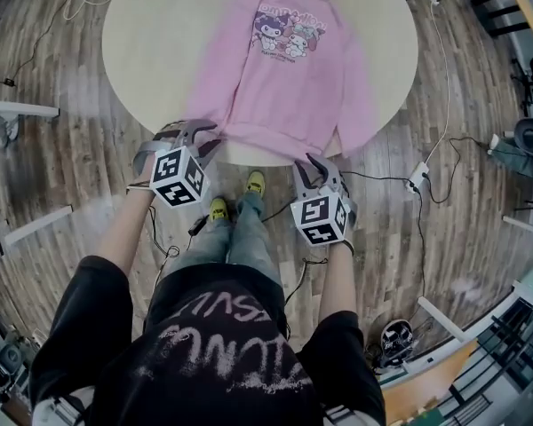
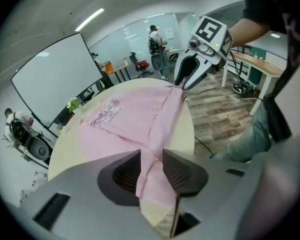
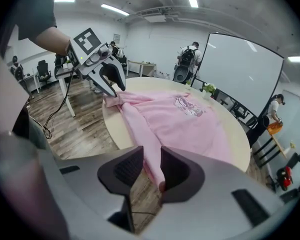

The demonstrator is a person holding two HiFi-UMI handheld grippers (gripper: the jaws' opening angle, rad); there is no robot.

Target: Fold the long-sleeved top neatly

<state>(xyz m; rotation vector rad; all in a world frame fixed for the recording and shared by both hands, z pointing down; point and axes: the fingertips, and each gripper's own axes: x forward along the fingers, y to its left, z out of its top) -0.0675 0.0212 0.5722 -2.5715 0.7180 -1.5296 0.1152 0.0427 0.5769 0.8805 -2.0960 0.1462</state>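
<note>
A pink long-sleeved top (image 1: 284, 69) with a cartoon print lies spread flat on the round beige table (image 1: 151, 25), its hem at the near edge. My left gripper (image 1: 200, 134) is at the hem's left corner. In the left gripper view the pink fabric (image 2: 130, 116) runs between the jaws of that gripper (image 2: 151, 171), which stand apart and do not pinch it. My right gripper (image 1: 315, 165) is at the hem's right corner. There the hem (image 3: 150, 154) hangs off the table edge between the parted jaws of the right gripper (image 3: 150, 168), loose against one pad.
Wooden floor surrounds the table, with cables and a white power strip (image 1: 417, 177) to the right. The person's yellow shoes (image 1: 235, 195) stand just below the table edge. A whiteboard (image 2: 50, 79), desks, chairs and people are farther off in the room.
</note>
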